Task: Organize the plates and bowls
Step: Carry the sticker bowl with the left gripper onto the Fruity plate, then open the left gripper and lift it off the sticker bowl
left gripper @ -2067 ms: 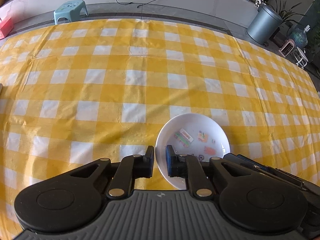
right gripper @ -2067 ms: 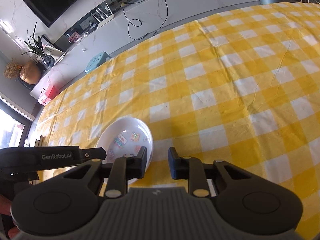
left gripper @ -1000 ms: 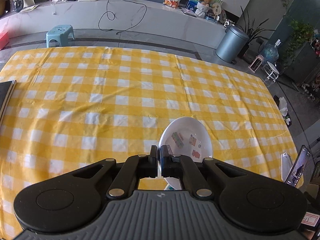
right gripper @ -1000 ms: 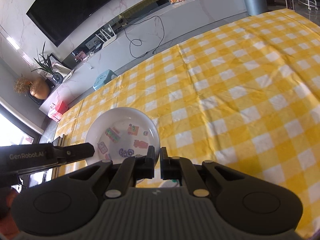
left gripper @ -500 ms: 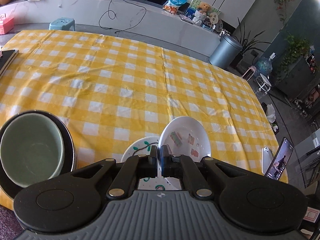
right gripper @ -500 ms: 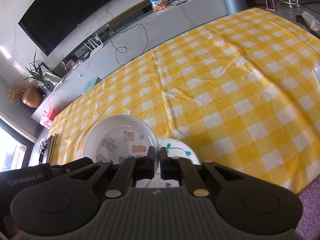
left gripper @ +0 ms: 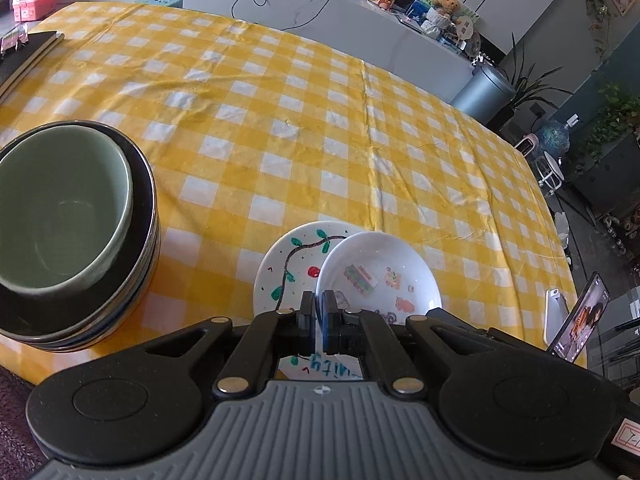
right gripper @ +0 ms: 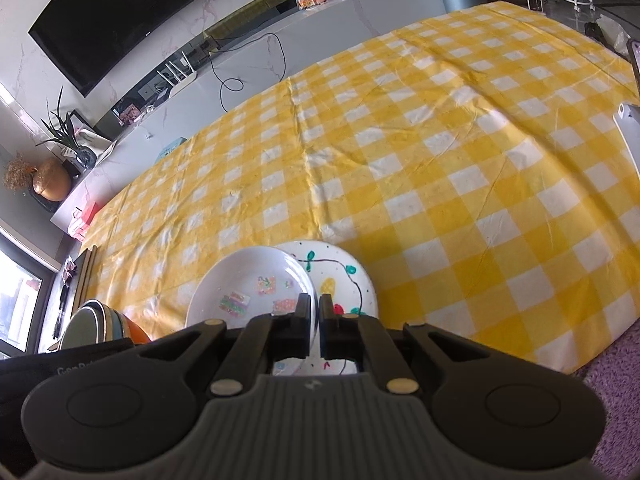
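Observation:
A white bowl point(left gripper: 380, 276) with coloured stickers inside is held by its rim from two sides. My left gripper point(left gripper: 319, 312) is shut on its near-left rim. My right gripper point(right gripper: 314, 316) is shut on the rim of the same bowl point(right gripper: 248, 284) at the opposite side. The bowl is over a white plate point(left gripper: 288, 264) painted with a green vine and red dots, near the table's front edge. I cannot tell whether they touch. The plate point(right gripper: 348, 276) shows to the right of the bowl in the right wrist view.
A green bowl point(left gripper: 52, 208) nests in a stack of dark bowls point(left gripper: 136, 280) at the left, seen again as a stack of bowls point(right gripper: 100, 320). A phone point(left gripper: 580, 320) stands at the table's right edge. A dark board point(left gripper: 28, 52) lies far left. The yellow checked cloth point(left gripper: 320, 120) stretches beyond.
Both grippers, open at the bowl's rim on the table, shut on it and lifted it. They carried it back toward the front edge and lower, bringing the painted plate and bowl stack into view.

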`<state>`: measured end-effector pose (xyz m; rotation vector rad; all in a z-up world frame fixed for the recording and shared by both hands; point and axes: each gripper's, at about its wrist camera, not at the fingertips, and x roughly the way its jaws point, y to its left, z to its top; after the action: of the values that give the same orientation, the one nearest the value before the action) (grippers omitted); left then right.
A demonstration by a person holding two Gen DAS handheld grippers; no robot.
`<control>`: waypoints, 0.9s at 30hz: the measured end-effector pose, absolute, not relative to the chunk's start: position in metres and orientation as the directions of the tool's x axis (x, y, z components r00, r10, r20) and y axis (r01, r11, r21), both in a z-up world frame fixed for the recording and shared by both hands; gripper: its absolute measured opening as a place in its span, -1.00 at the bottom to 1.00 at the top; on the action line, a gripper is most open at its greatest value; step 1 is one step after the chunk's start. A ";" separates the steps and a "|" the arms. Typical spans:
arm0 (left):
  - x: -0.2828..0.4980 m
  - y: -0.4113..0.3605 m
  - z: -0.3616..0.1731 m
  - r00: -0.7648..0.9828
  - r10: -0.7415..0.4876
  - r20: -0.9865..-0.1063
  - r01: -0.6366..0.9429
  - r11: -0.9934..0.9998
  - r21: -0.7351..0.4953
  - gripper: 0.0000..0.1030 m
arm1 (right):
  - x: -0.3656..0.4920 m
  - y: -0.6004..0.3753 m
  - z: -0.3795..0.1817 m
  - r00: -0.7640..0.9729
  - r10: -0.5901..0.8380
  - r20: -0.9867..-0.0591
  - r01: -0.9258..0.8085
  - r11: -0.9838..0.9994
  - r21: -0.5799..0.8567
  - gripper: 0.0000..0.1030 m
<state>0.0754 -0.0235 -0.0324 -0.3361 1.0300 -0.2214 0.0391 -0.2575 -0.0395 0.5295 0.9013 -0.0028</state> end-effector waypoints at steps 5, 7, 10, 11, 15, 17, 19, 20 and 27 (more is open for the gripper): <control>0.078 -0.026 -0.040 0.496 -0.316 -0.809 0.022 0.936 -0.352 -0.95 | 0.044 -0.256 -0.049 0.611 0.216 -0.762 0.226 0.875 0.429 -0.98; 0.080 -0.026 -0.045 0.487 -0.312 -0.816 0.018 0.937 -0.348 -0.95 | 0.046 -0.255 -0.052 0.604 0.216 -0.767 0.226 0.877 0.425 -0.98; 0.082 -0.026 -0.050 0.473 -0.311 -0.824 0.018 0.939 -0.344 -0.95 | 0.049 -0.254 -0.056 0.595 0.210 -0.776 0.228 0.882 0.413 -0.98; 0.083 -0.027 -0.051 0.472 -0.310 -0.825 0.021 0.940 -0.341 -0.95 | 0.050 -0.254 -0.057 0.593 0.206 -0.779 0.229 0.884 0.408 -0.98; 0.084 -0.031 -0.055 0.474 -0.300 -0.828 0.035 0.946 -0.323 -0.95 | 0.054 -0.254 -0.064 0.577 0.196 -0.793 0.238 0.888 0.393 -0.98; 0.085 -0.032 -0.057 0.471 -0.296 -0.831 0.039 0.948 -0.316 -0.95 | 0.055 -0.254 -0.067 0.569 0.196 -0.799 0.241 0.889 0.389 -0.98; 0.086 -0.032 -0.059 0.466 -0.294 -0.835 0.041 0.950 -0.311 -0.95 | 0.057 -0.254 -0.069 0.563 0.196 -0.803 0.242 0.890 0.387 -0.98; 0.087 -0.033 -0.060 0.463 -0.293 -0.837 0.044 0.950 -0.308 -0.95 | 0.057 -0.254 -0.070 0.561 0.196 -0.804 0.242 0.890 0.386 -0.98; 0.088 -0.033 -0.063 0.465 -0.277 -0.841 0.042 0.956 -0.291 -0.84 | 0.058 -0.252 -0.070 0.562 0.192 -0.805 0.241 0.892 0.381 -0.88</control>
<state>0.0878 -0.0326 -0.0632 -0.2433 1.0723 -0.1981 0.0583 -0.2523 -0.0704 0.4874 0.9843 -0.0305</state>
